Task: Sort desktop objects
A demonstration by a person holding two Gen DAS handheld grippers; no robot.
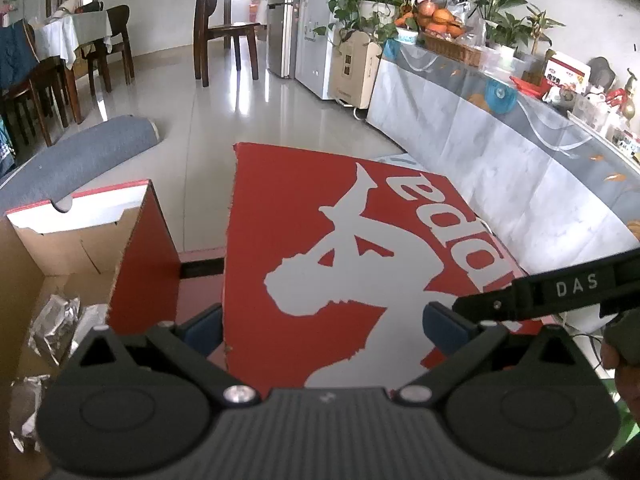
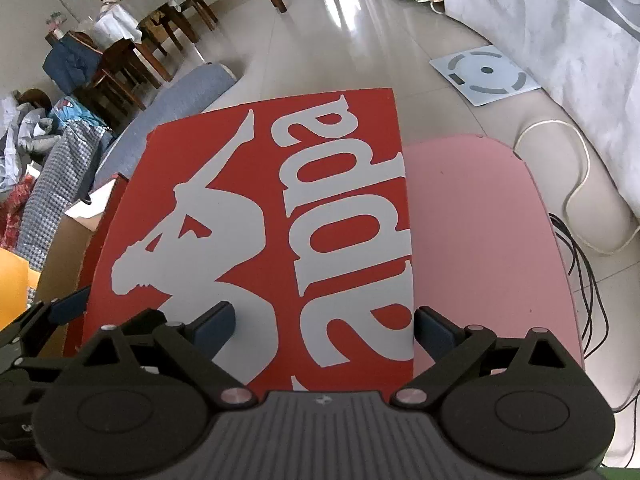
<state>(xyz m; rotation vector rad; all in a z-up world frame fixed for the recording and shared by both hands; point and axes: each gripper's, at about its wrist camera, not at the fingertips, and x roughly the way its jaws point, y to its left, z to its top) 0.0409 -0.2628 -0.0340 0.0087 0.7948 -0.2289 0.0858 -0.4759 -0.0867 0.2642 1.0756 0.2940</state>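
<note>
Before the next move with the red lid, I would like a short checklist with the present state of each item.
1. Left tongs open around the lid: ok, the blue pads stand apart on either side of its near end.
2. Right tongs open: ok, one pad over the lid, the other over the pink table.
3. Lid gripped by either tongs: not ok, no pad is seen pressing it.
4. Box open to receive the lid: ok, it stands left of the lid with foil packets inside.
5. Lid lies flat on the table: cannot tell.
</note>
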